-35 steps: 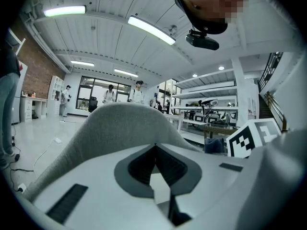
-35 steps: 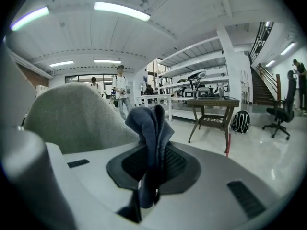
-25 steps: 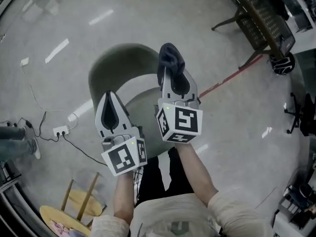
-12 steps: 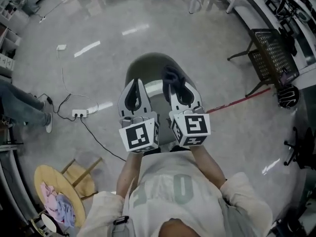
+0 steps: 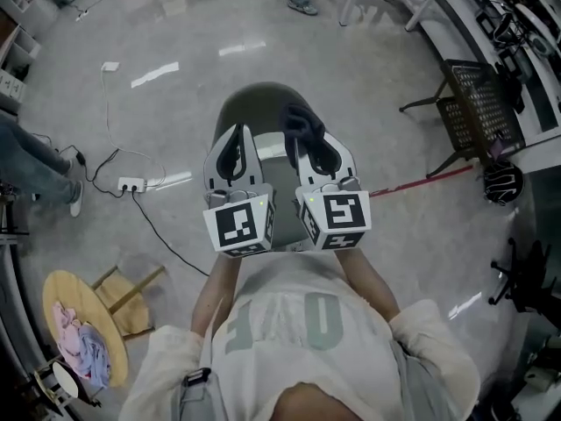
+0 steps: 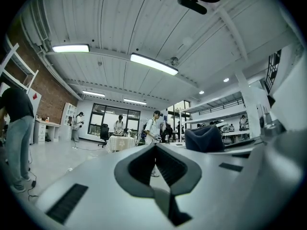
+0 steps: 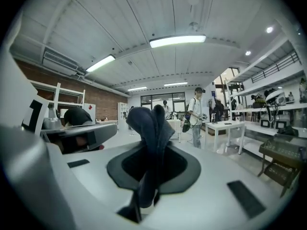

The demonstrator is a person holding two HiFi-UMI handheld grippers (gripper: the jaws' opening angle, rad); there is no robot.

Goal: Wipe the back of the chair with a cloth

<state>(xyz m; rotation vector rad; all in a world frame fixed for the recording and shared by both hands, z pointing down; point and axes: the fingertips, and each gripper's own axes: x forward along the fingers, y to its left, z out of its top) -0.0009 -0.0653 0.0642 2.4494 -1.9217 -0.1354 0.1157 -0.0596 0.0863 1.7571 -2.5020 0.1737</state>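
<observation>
left gripper (image 5: 237, 132) fingers together | right gripper (image 5: 306, 140) fingers clamped on dark cloth (image 5: 296, 119) | both over chair (image 5: 250, 103) | shirt (image 5: 307, 323) print illegible

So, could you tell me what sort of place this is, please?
Most likely an open lab or workshop. It has a smooth grey floor with a power strip lying on it, white worktables, loaded wall shelves, and several people standing about.
</observation>
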